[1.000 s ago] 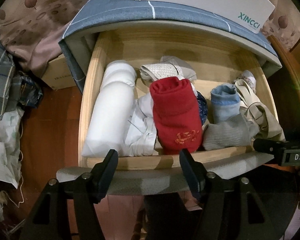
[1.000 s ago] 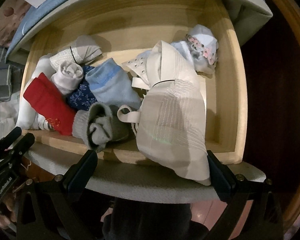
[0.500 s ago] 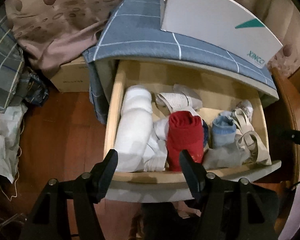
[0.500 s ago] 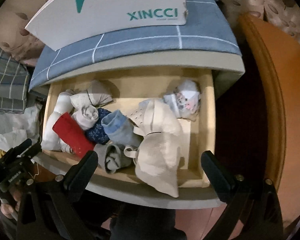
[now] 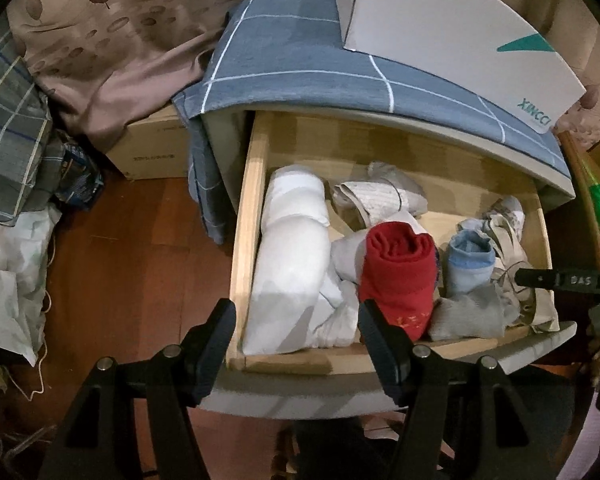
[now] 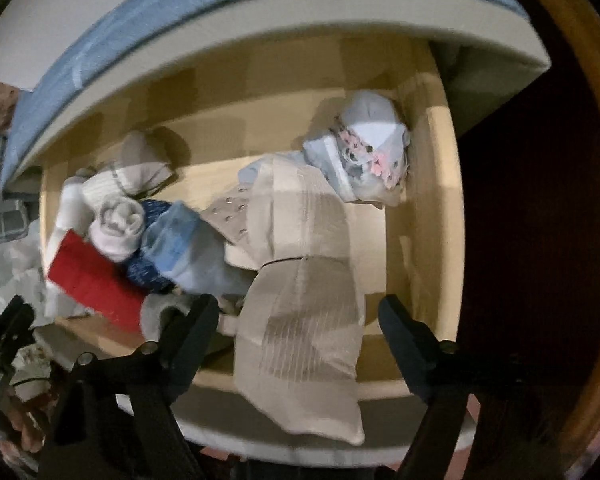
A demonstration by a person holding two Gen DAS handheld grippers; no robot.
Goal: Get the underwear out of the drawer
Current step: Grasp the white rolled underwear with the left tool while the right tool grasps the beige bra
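Reach step, nothing gripped yet. Right gripper [image 6: 300,316] straddles the beige underwear [image 6: 300,320] draped over the drawer [image 6: 440,216] front, lower centre; jaws just narrowing, pads not pressing. Left gripper [image 5: 296,324] wide, empty. Next: close, lift out.

One open drawer [image 5: 244,216], one white box [image 5: 452,36], two claws [image 5: 296,320] [image 6: 300,316]

A white box [image 5: 452,36] printed XINCCI lay on the blue checked cloth [image 5: 300,60] covering the cabinet top, toward its right back corner. On the wooden floor [image 5: 132,248] left of the cabinet sat a cardboard box [image 5: 152,152], with a brown leaf-patterned fabric [image 5: 112,40] draped behind it.
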